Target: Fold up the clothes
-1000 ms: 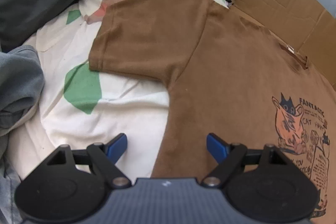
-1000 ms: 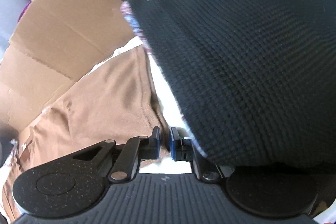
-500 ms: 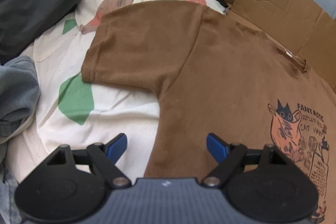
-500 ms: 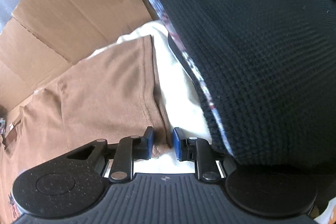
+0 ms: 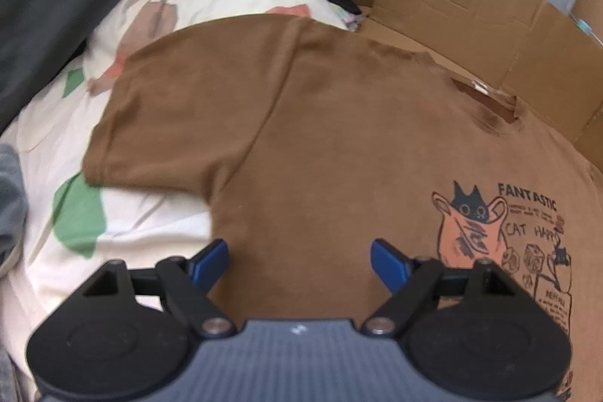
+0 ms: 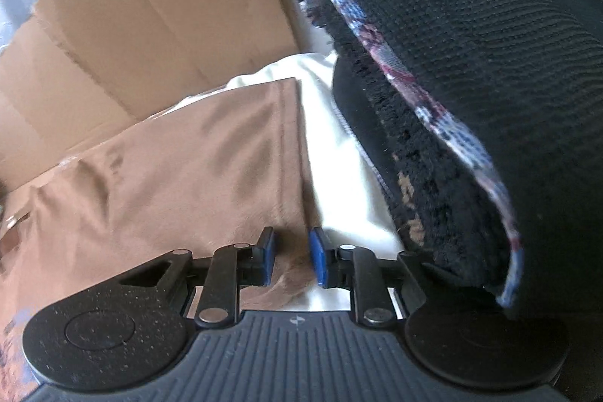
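Shirt: brown T-shirt [image 5: 301, 145] spread flat, cat print at right.
Gripper: left gripper [image 5: 299, 260] wide open above its near side.

Around the brown T-shirt [image 5: 339, 145], cardboard [image 5: 471, 6] walls off the collar side. A black knit garment [image 6: 490, 100] crowds its right sleeve; a narrow strip of white sheet [image 6: 339, 176] stays passable between.
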A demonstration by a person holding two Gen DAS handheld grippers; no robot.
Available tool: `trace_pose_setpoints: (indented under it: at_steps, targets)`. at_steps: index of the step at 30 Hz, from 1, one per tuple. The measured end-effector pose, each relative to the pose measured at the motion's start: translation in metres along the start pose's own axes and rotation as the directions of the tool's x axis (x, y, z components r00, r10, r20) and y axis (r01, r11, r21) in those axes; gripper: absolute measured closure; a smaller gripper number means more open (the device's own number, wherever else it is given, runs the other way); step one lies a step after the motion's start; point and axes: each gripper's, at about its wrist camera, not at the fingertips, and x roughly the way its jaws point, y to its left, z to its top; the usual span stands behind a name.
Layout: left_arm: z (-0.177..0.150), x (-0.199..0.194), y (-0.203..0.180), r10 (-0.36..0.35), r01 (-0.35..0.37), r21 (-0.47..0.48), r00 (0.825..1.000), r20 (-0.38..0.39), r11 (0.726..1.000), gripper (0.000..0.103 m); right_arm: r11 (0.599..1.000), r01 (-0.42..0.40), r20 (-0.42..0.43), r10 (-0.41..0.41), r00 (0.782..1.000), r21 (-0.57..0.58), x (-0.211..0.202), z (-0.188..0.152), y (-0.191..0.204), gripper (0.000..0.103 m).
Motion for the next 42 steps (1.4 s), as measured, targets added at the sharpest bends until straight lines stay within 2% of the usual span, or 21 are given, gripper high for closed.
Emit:
trace_pose_setpoints:
  at_steps: [5,10,11,13,15,22,33,36,42]
  targets:
    - [0.014,0.003,-0.005,-0.002,0.002,0.019,0.999,0.038,1.0,0.018,0.997,0.073,0.019,-0.073,0.997,0.033,-0.012,0.001,0.005,0.076]
    - [0.033,0.011,-0.007,0.003,-0.006,0.036,0.997,0.081,0.999,0.018,1.0,0.011,0.062,-0.013,0.998,0.029,-0.039,-0.004,0.012,0.074]
    - [0.038,0.014,-0.007,0.002,-0.005,0.036,0.996,0.088,0.999,0.018,1.0,-0.001,0.073,0.0,0.997,0.017,-0.042,-0.003,0.012,0.073]
    - [0.047,0.022,-0.011,-0.001,-0.004,0.048,0.995,0.1,0.999,0.018,0.999,-0.023,0.087,0.024,0.996,-0.022,-0.079,-0.01,0.001,0.071]
    - [0.055,0.03,-0.016,-0.003,-0.004,0.065,0.993,0.114,0.998,0.018,0.997,-0.038,0.094,0.044,0.995,-0.063,-0.083,-0.004,0.009,0.067]
    - [0.081,0.055,-0.045,-0.032,0.015,0.117,0.989,0.141,0.993,0.02,0.988,-0.089,0.042,0.095,0.995,-0.127,-0.052,0.012,0.04,0.066]
    - [0.073,0.067,-0.102,-0.137,0.115,0.182,0.985,0.109,0.976,0.02,0.938,-0.186,-0.024,0.188,0.982,-0.292,-0.003,0.027,0.122,0.066]
    - [0.07,0.066,-0.112,-0.157,0.133,0.218,0.983,0.099,0.967,0.02,0.935,-0.181,-0.043,0.176,0.983,-0.306,0.013,0.03,0.139,0.066]
    - [0.067,0.071,-0.111,-0.158,0.14,0.202,0.985,0.074,0.969,0.02,0.935,-0.126,-0.034,0.122,0.992,-0.331,0.037,0.042,0.157,0.072]
